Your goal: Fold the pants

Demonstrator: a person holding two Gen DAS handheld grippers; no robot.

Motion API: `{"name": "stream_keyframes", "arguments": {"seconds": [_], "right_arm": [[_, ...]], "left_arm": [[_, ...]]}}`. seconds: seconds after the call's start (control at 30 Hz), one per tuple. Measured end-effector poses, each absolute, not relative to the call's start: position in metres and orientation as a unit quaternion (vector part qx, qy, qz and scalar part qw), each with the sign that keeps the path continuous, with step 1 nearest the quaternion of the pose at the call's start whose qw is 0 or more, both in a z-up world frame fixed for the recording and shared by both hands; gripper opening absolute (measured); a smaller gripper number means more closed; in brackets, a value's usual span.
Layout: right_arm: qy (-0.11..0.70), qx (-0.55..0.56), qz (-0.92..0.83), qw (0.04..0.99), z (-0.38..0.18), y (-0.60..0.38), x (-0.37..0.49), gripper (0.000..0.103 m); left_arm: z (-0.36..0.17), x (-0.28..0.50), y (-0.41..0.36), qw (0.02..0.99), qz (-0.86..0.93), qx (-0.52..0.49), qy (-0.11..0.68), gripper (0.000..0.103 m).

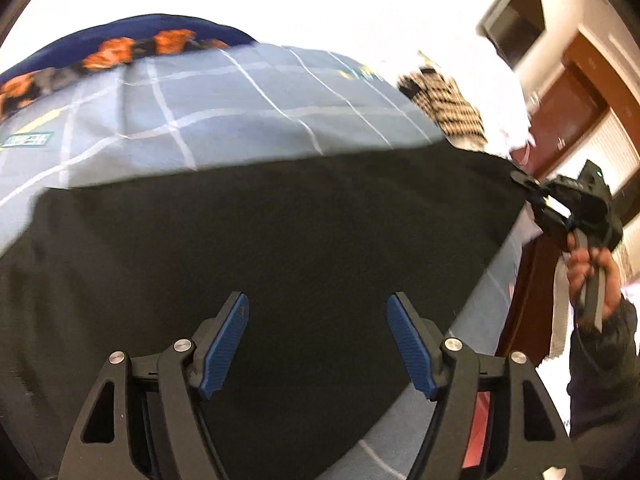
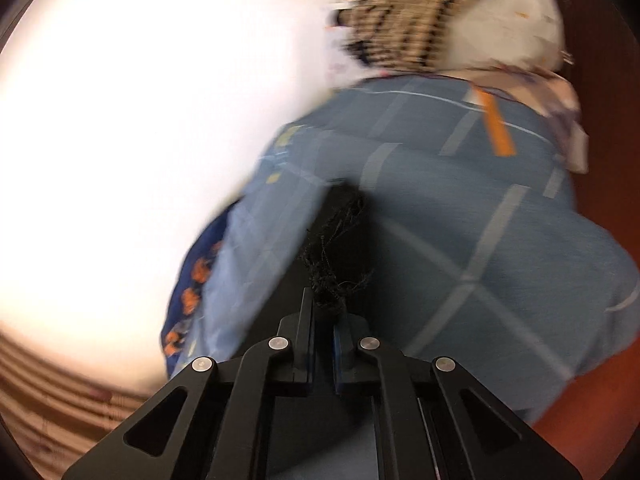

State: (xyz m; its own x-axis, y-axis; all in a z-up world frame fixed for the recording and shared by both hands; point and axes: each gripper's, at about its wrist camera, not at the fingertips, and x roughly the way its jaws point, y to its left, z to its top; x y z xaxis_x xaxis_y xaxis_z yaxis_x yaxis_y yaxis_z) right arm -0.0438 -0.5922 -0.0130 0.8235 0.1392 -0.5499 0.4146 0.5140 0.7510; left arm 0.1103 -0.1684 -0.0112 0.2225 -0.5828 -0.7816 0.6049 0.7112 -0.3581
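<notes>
A bed (image 1: 240, 120) carries the work, covered by a grey-blue sheet crossed with thin white grid lines; a dark blue blanket (image 1: 120, 46) with orange flowers lies at its far edge, and a beige-and-black checked cloth (image 1: 444, 108) is heaped beyond the right tongs. Reddish-brown wooden furniture (image 1: 560, 120) stands behind them. The black pants (image 1: 280, 240), matte and smooth, lie spread flat just ahead of and under the left tongs (image 1: 318, 344), whose ribbed blue pads stand apart with nothing pinched between them. The right tongs (image 2: 322, 320) are clamped on a frayed, thready edge of the pants, at the cloth's far right corner.
</notes>
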Motion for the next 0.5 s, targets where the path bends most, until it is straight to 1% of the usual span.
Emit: {"name": "stream_keyframes", "arguments": {"seconds": [0.13,0.27,0.4,0.5], "right_arm": [[0.291,0.457,-0.023,0.840,0.021,-0.544,-0.002,0.007],[0.310,0.428,0.044,0.848,0.041,-0.485,0.041,0.007],[0.343,0.389,0.115,0.847,0.050,-0.410,0.078,0.007],[0.379,0.363,0.172,0.834,0.042,-0.346,0.098,0.007]], "left_arm": [[0.008,0.124,-0.128,0.806,-0.344,-0.021,0.481,0.068],[0.025,0.128,-0.081,0.827,-0.316,-0.031,0.464,0.068],[0.031,0.124,-0.036,0.838,-0.290,-0.044,0.460,0.068],[0.025,0.119,-0.002,0.839,-0.272,-0.064,0.467,0.068]]}}
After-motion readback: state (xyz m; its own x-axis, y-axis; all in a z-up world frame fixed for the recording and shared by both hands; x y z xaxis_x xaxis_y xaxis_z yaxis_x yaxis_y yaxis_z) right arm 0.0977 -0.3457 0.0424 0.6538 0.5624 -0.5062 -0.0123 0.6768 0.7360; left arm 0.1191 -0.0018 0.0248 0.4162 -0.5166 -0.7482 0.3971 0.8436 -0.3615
